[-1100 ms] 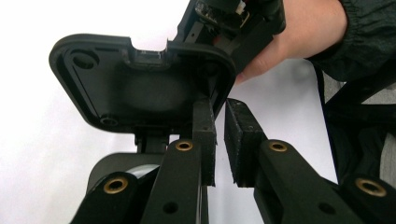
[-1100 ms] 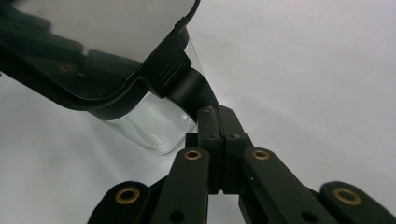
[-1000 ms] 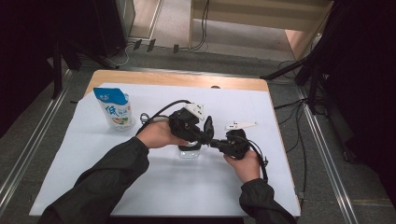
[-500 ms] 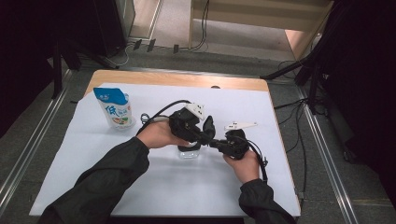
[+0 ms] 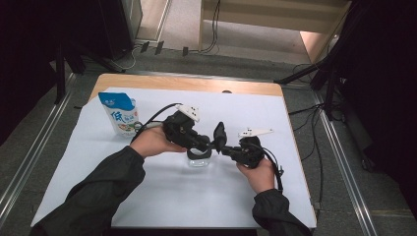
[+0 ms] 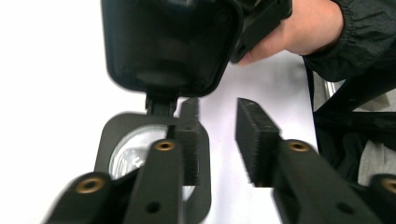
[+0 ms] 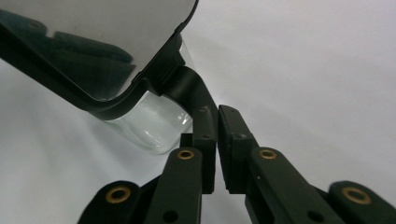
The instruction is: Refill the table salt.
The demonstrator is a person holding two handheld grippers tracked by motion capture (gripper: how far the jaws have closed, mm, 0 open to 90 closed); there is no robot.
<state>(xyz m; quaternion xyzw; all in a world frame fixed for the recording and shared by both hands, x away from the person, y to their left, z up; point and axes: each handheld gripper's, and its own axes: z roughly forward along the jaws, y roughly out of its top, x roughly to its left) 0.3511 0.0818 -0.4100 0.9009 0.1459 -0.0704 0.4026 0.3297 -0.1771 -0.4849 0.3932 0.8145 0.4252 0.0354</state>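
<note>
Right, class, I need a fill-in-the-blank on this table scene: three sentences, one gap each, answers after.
1. The jar near the middle of the table is made of clear ____.
2. The pouch standing at the table's left is white and ____.
3. The right gripper is shut on the jar's ____ lid hinge.

Missing words: glass; blue; black

A glass jar (image 5: pixel 199 160) sits mid-table on the sheet (image 5: pixel 147 196) with its hinged lid (image 5: pixel 219 135) flipped up on the right, the left gripper (image 5: pixel 196 145) right over it, the right gripper (image 5: pixel 227 149) just beside the lid, and a pouch (image 5: pixel 119 114) well off to the back left.
</note>
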